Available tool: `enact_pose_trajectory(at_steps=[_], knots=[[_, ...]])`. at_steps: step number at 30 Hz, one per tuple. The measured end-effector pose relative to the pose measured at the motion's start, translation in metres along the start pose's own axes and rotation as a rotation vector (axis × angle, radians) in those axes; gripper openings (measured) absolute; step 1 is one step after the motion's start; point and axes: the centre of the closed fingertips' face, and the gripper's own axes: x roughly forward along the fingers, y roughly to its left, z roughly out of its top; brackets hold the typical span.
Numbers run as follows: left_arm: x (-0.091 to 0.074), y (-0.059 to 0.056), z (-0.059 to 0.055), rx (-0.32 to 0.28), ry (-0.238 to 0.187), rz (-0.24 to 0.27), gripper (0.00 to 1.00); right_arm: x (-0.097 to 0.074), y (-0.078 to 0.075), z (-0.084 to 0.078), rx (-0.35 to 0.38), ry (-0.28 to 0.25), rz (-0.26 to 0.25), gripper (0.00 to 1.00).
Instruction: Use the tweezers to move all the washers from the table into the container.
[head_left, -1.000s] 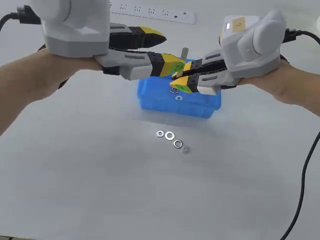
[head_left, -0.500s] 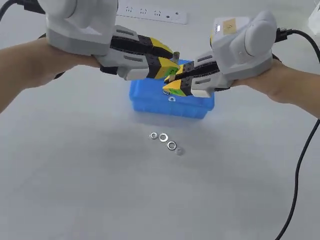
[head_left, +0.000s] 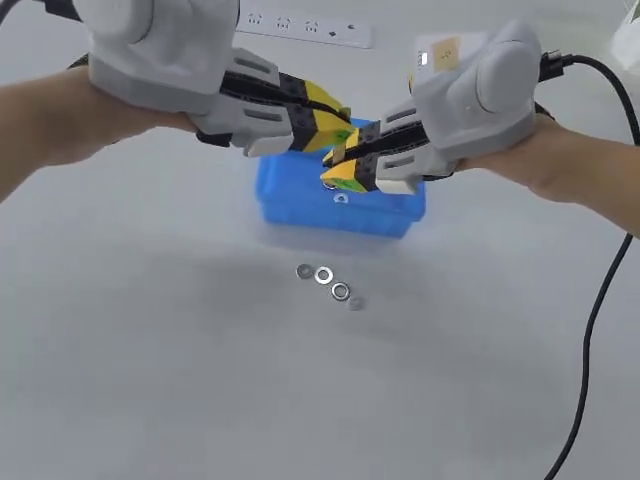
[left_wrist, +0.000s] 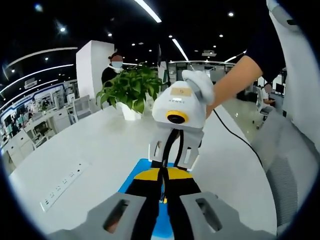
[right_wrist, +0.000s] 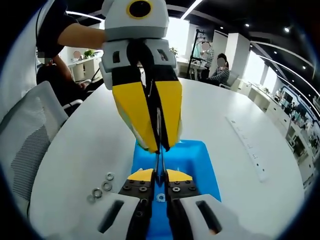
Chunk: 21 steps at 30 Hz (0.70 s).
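Two claws meet tip to tip above the container; left claw (right_wrist: 158, 146) has its yellow jaws pinched tight on the single pair of tweezers (right_wrist: 159, 161); right claw (right_wrist: 160, 175), facing it, has its jaws drawn narrow on the same tweezers lower down; one white desk (head_left: 200, 380) carries the rest; one blue container (head_left: 290, 205) sits on it beneath the tips; four washers (head_left: 323, 274) lie in a short row on the desk, near the container's front wall; one washer (head_left: 341, 198) lies inside the container.
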Motion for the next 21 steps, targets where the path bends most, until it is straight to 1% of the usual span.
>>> enact_pose_trajectory(at_steps=[1, 2, 4, 9, 11, 12, 13, 16, 18, 20, 21], knots=[[0.001, 0.002, 0.0, 0.011, 0.0, 0.008, 0.05, 0.0, -0.002, 0.0, 0.001, 0.003, -0.012, 0.09], [0.001, 0.003, 0.001, 0.004, -0.002, 0.012, 0.05, 0.0, -0.002, 0.0, 0.0, 0.003, -0.014, 0.09], [0.001, 0.005, 0.004, 0.012, -0.011, 0.019, 0.05, -0.001, -0.005, 0.003, 0.018, -0.011, -0.025, 0.09], [0.0, 0.007, 0.006, 0.031, -0.012, 0.03, 0.05, -0.003, -0.008, 0.005, 0.032, -0.012, -0.04, 0.11], [-0.001, 0.008, 0.006, 0.031, -0.011, 0.033, 0.05, -0.003, -0.01, 0.006, 0.029, -0.007, -0.061, 0.12], [-0.002, 0.009, 0.006, 0.036, -0.01, 0.041, 0.05, -0.003, -0.011, 0.006, 0.039, -0.008, -0.067, 0.13], [-0.002, 0.01, 0.006, 0.032, -0.008, 0.041, 0.05, -0.003, -0.011, 0.007, 0.047, -0.009, -0.071, 0.14], [-0.004, 0.011, 0.005, 0.034, -0.002, 0.043, 0.05, -0.003, -0.012, 0.007, 0.074, -0.018, -0.086, 0.23], [-0.004, 0.012, 0.005, 0.038, -0.003, 0.048, 0.05, -0.004, -0.011, 0.005, 0.084, -0.018, -0.091, 0.25], [-0.005, 0.013, 0.007, 0.042, -0.006, 0.054, 0.05, -0.005, -0.009, 0.002, 0.093, -0.01, -0.089, 0.27], [-0.007, 0.014, 0.009, 0.043, -0.009, 0.055, 0.05, -0.006, -0.008, 0.001, 0.099, -0.009, -0.088, 0.29]])
